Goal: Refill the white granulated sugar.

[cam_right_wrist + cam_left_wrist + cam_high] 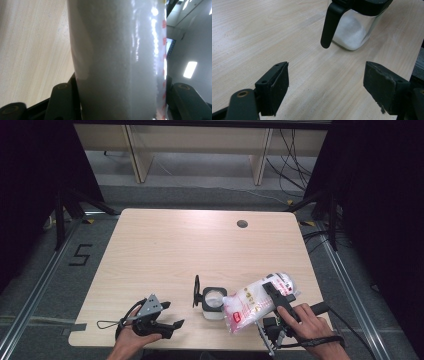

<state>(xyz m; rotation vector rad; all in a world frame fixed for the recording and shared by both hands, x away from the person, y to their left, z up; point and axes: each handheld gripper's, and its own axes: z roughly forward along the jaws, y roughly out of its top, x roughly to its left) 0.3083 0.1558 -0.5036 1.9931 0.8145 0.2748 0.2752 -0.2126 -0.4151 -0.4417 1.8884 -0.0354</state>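
Clamping a clear plastic bag of white granules, the right claw tilts its mouth toward the square glass jar with black flip lid at its nine o'clock on the light wooden tabletop. Left claw stands wide, empty; the bag's opening is hard to make out.

White granule bag tilted over open glass jar, clamped.
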